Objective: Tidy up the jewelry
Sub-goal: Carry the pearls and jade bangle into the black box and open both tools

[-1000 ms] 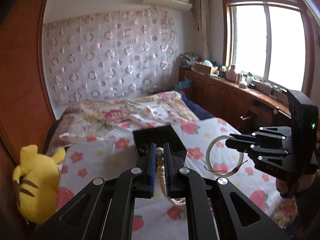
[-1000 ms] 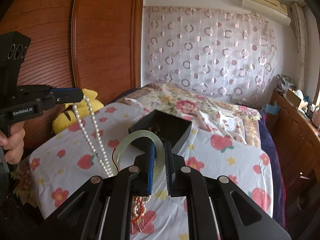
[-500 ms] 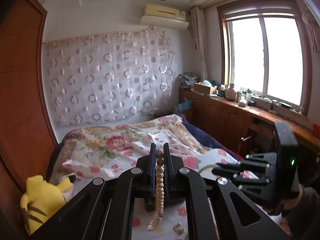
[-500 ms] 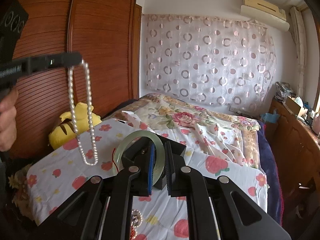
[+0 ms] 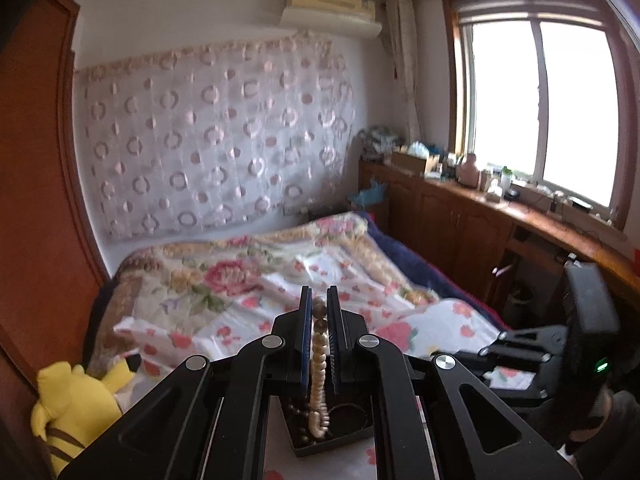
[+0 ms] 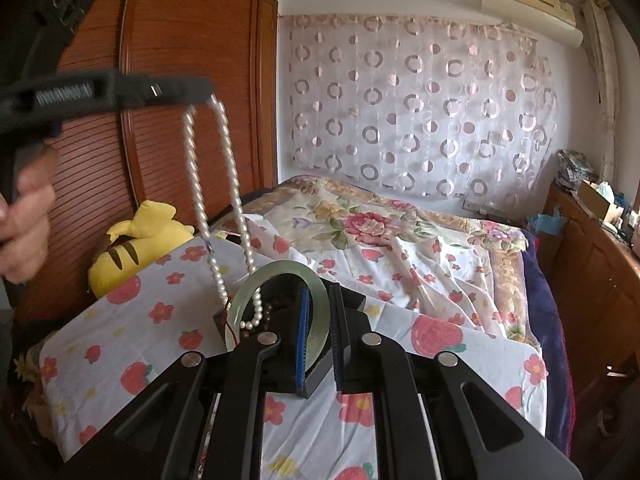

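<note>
My left gripper is shut on a white pearl necklace. From the right wrist view the same left gripper is high at the upper left, and the pearl necklace hangs from it in a long loop. The loop's lower end is over an open black jewelry box on the bed; whether it touches the box I cannot tell. My right gripper is shut on a pale green jade bangle, held just above the black box. Dark beads lie inside the box.
The box rests on a strawberry-print sheet over the bed. A yellow plush toy lies at the bed's left edge against a wooden wardrobe. A floral quilt covers the far half. A cluttered wooden cabinet runs under the window.
The left gripper rose and carried the necklace sideways until it hangs over the black box. The right gripper moved closer with the bangle, so the box now sits right under its fingers.
</note>
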Demonstrator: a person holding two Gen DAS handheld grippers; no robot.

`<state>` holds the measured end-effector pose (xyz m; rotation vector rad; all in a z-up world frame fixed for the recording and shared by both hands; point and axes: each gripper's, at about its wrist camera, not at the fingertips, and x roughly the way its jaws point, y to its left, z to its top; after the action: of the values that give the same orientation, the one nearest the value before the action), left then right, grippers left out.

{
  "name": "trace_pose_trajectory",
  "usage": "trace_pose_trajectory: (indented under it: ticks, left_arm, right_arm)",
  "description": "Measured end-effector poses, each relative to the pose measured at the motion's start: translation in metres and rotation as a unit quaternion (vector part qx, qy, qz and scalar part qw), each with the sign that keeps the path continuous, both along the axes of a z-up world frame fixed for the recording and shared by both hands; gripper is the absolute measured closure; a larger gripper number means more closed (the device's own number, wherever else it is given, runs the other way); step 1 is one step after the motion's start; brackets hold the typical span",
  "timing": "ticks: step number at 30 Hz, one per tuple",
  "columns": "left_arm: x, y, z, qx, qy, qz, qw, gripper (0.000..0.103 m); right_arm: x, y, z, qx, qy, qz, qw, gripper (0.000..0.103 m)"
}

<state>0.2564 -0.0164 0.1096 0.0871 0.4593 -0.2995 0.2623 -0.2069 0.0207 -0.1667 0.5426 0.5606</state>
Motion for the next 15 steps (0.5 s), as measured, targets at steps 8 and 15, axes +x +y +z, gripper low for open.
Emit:
trace_pose_trajectory:
  ticks: [8,15]
  left_arm:
    - [0.046,0.014,-0.070,0.003,0.076,0.009,0.9971,0.096]
    - [0.053,0.021,-0.108,0.010,0.101,0.012,0.9948,0.096]
  right_arm:
    - [0.034,0.014,-0.025,-0.010,0.025,0.006,1.000,0.091]
    - [0.054,0.029,-0.047,-0.016,0.046,0.012,0.999,0.091]
